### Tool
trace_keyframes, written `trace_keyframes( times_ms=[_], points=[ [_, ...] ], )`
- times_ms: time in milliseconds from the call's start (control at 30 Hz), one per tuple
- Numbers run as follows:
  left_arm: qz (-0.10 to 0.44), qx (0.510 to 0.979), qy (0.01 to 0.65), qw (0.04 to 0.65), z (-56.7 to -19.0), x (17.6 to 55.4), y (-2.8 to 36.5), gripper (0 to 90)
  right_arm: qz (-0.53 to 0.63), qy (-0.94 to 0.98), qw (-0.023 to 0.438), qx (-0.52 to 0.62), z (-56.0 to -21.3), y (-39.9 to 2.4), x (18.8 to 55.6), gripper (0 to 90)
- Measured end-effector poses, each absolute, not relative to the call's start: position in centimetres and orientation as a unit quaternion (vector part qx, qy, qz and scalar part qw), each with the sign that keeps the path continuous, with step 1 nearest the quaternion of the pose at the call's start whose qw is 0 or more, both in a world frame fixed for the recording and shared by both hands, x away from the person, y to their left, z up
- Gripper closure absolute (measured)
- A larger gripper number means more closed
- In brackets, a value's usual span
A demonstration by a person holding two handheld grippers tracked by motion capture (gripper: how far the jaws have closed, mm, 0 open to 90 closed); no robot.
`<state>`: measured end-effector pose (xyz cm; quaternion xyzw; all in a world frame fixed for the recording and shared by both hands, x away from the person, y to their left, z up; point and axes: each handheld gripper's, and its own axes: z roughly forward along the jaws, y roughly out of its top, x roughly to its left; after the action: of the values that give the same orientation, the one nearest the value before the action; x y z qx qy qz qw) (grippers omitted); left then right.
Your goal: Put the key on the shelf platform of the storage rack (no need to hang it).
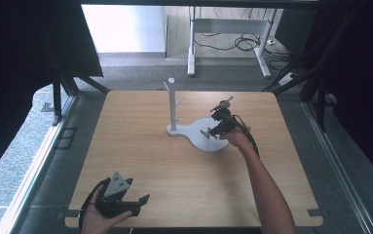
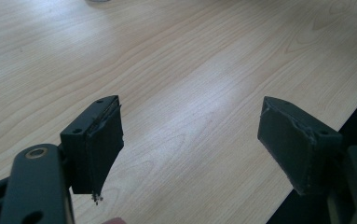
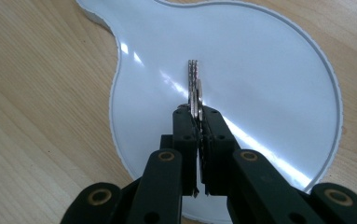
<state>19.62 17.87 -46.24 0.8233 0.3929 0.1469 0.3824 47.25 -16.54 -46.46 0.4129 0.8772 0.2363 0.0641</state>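
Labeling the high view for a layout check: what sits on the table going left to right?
Left gripper, open at the near edge → white stand post → its white base plate → right gripper, shut on a thin metal piece above the base plate.

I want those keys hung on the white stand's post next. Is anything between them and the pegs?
Nothing visible. The right hand-held gripper pinches the keys above the white stand's round tray. The peg post rises at the tray's far-left end, with only bare tray between.
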Motion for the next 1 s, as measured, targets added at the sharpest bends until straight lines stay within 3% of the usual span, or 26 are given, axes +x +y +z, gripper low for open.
trace_keyframes(
  times_ms=[267, 433, 467, 700, 1000],
  points=[
    [0.145, 0.824, 0.392, 0.381, -46.3, 19.6, 17.8, 22.5, 0.230, 0.876, 0.064, 0.418, -47.2, -16.7, 47.3, 83.2],
    [0.145, 0.825, 0.392, 0.380, -46.4, 19.7, 17.8, 22.5, 0.228, 0.879, 0.067, 0.414, -47.1, -16.8, 47.0, 77.2],
    [0.145, 0.825, 0.392, 0.380, -46.4, 19.7, 17.8, 22.5, 0.234, 0.878, 0.073, 0.411, -46.8, -16.9, 46.9, 71.2],
    [0.145, 0.825, 0.392, 0.380, -46.3, 19.6, 17.7, 22.5, 0.258, 0.870, 0.089, 0.410, -45.1, -17.7, 45.6, 59.6],
    [0.144, 0.828, 0.389, 0.378, -46.4, 19.6, 17.4, 22.5, 0.282, 0.867, 0.094, 0.399, -43.9, -19.7, 42.6, 52.6]
  ],
)
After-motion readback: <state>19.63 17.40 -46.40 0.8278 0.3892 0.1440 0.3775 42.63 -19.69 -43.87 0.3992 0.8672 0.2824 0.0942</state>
